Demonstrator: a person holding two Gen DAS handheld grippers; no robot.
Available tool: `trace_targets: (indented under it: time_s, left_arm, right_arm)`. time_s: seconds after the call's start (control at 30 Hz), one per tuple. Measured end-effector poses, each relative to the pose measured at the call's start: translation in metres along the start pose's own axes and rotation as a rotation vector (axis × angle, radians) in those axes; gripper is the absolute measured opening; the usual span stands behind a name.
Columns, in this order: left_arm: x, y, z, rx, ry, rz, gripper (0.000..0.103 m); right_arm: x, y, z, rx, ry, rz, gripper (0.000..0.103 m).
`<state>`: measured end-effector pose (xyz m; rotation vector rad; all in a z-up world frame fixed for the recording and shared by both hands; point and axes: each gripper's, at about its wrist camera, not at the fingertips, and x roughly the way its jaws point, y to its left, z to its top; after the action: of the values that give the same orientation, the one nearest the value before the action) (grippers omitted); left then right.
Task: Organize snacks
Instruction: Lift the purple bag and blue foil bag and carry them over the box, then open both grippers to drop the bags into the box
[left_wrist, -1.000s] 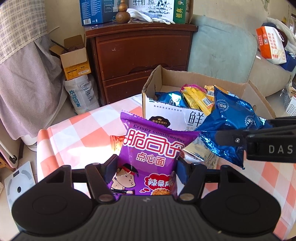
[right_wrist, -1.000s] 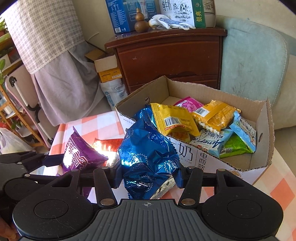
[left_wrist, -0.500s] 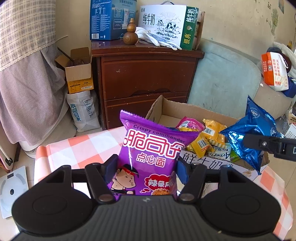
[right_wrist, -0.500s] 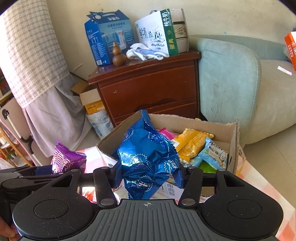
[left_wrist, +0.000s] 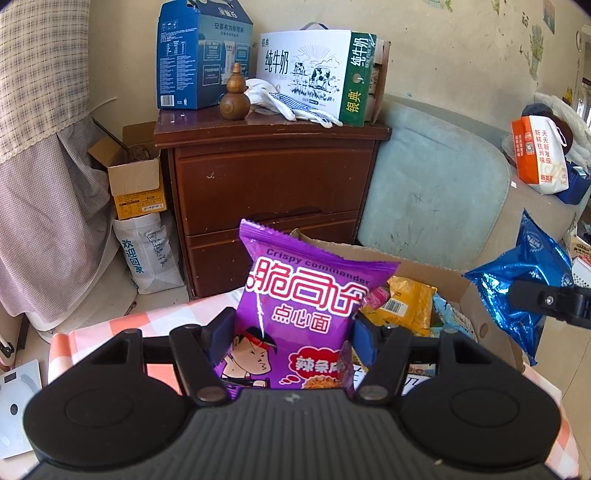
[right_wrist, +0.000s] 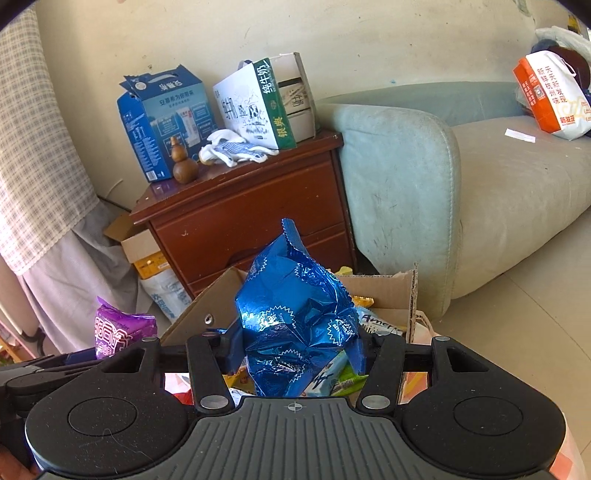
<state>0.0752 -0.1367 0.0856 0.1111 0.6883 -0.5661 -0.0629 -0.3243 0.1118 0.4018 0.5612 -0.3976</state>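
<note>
Between the left gripper (left_wrist: 290, 334) pads a purple packet (left_wrist: 303, 314) is clamped by its lower half, jaws about half closed against its sides, top seal upright. It is judged light, puffy and crushable: thin glossy film, brittle noodle snack inside, so a gentle side pinch below the middle suits it; the serrated top seal is the other safe hold. Between the right gripper (right_wrist: 297, 350) pads a blue foil bag (right_wrist: 295, 317) is held, jaws fairly narrow, foil crumpled and creased by the squeeze. It is judged light, slippery, air-filled and easily dented.

Both packs are held up over the near edge of a cardboard box (left_wrist: 436, 267), not yet inside. Soft corrugated walls, open flaps; yellow, pink and green sachets are already piled within. A checked cloth (left_wrist: 122, 325), orange and white, covers the table below. Farther back, a dark wooden cabinet (left_wrist: 269, 177) with hard glossy drawers is seen, milk cartons on top, and a worn pale sofa (right_wrist: 443, 177) beside it.
</note>
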Motion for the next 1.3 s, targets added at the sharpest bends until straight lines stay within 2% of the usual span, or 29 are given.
trace_targets:
  time_s: [0.8,0.87,0.93,1.0,1.13,1.3]
  left_arm:
    - [0.075,-0.016,0.042,-0.085,-0.008,-0.028,0.064]
    - [0.08,-0.019,0.041,-0.071,-0.013,-0.027,0.07]
    - [0.081,-0.021,0.039,-0.068,-0.021,-0.029,0.085]
    - [0.077,-0.021,0.041,-0.074,-0.034,-0.042,0.093]
    - [0.066,-0.021,0.047,-0.069,-0.057,-0.041,0.094]
    - [0.056,-0.017,0.046,-0.058,-0.038,-0.024,0.095]
  right_arm:
    - [0.039,-0.005,-0.003,0.097,0.059,-0.054,0.054]
    - [0.044,-0.005,-0.004,0.097,0.063,-0.076,0.057]
    - [0.049,-0.007,-0.004,0.111,0.068,-0.085,0.058]
    - [0.05,-0.01,-0.003,0.13,0.071,-0.081,0.065]
    - [0.046,-0.011,-0.003,0.129,0.057,-0.081,0.067]
    - [0.043,-0.007,-0.005,0.109,0.075,-0.054,0.067]
